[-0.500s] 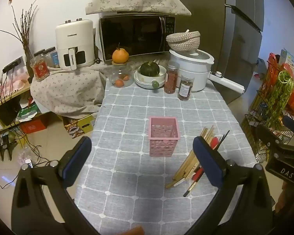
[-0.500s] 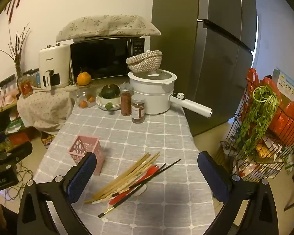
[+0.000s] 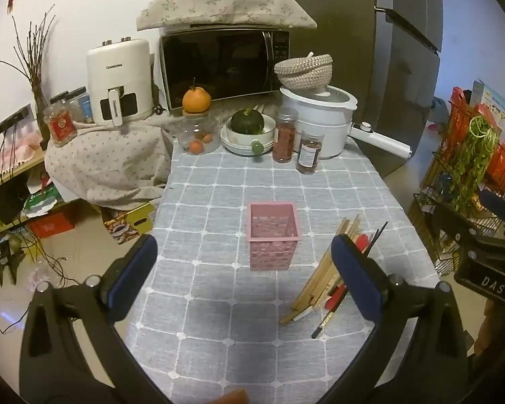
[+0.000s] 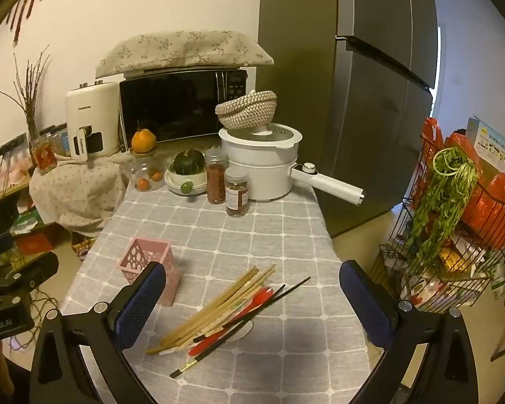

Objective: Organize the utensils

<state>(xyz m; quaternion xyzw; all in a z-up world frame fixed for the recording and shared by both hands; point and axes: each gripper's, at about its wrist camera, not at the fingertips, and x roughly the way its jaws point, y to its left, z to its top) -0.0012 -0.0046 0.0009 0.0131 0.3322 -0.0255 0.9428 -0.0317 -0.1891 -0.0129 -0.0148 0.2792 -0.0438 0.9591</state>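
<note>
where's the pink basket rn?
The pink basket stands upright mid-table on the grey checked cloth, just left of the chopstick pile; in the right wrist view it is lower left.

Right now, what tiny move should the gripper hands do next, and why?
Probably lower the right gripper onto the chopsticks, because its jaws are open and hang right over that loose pile on the table. The pink basket stands upright and looks empty, and nothing is held yet. The left gripper is open too, facing the basket, so it could steady it.
</note>
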